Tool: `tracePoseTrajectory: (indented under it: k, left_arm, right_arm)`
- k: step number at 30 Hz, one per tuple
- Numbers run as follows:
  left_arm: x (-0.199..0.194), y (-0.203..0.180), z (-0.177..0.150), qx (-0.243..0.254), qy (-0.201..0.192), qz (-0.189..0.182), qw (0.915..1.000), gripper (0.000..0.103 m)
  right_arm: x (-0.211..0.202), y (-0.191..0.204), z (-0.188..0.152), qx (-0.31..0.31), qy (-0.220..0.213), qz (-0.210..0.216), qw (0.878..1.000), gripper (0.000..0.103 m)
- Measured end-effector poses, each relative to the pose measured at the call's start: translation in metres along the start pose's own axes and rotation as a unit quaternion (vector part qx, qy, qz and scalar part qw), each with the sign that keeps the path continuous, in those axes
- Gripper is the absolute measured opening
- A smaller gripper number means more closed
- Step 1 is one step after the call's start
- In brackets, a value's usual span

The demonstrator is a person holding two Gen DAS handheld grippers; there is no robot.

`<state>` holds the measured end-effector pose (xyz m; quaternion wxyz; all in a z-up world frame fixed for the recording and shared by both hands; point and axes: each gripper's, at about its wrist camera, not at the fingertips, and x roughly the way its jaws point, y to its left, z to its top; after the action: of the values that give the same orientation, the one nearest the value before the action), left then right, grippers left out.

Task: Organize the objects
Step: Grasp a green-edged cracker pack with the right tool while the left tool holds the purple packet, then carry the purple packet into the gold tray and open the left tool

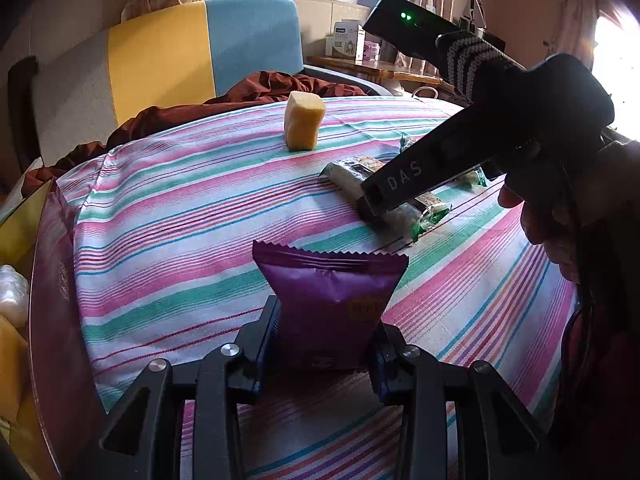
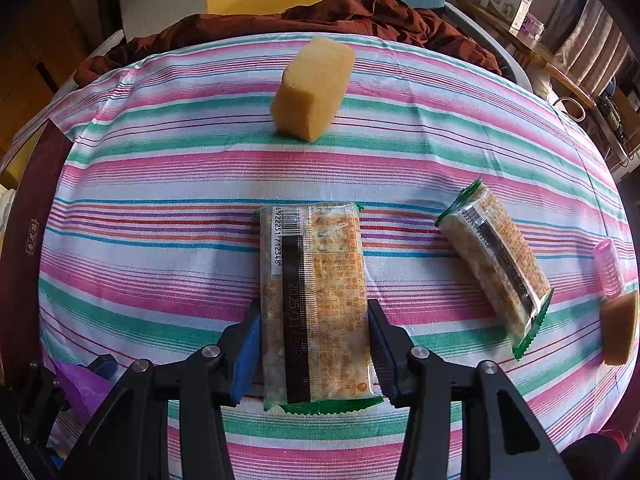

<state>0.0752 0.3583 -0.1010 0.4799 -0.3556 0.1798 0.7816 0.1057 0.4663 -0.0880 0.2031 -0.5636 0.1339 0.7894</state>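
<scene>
Clamping a purple packet (image 1: pixel 328 304), the left gripper (image 1: pixel 326 344) holds it above the table (image 1: pixel 168 216); the right gripper (image 2: pixel 314 340) grips a cracker pack (image 2: pixel 316 300). Sponge (image 2: pixel 312 92), second pack (image 2: pixel 496 268) remain unsorted.

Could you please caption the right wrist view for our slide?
Right gripper shut on a cracker pack; second pack and sponge lie apart.

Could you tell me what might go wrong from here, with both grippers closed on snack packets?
1. The left gripper pinches the purple packet low down, so its soft bag may crumple or slip when lifted.
2. The right gripper clamps the rice cracker packet near one end; it might swing on lifting and could knock the second cracker packet.
3. The two grippers work close together and could collide.
</scene>
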Motion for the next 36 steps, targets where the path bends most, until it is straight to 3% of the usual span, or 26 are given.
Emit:
tracePoseTrajectory:
  k: [17, 26, 36]
  left_arm:
    - [-0.02, -0.001, -0.004, -0.015, 0.023, 0.013, 0.9995, 0.036]
    - [-0.061, 0.007, 0.004, -0.028, -0.016, 0.01, 0.9994, 0.036]
    - [-0.108, 0.07, 0.002, -0.112, -0.044, 0.035, 0.9921, 0.036]
  right_arm:
    - [-0.002, 0.004, -0.001, -0.008, -0.006, -0.005, 1.0, 0.049]
    - [-0.004, 0.004, -0.002, -0.014, -0.009, -0.011, 1.0, 0.049]
    - [-0.002, 0.006, -0.014, -0.022, -0.012, -0.021, 0.999, 0.049]
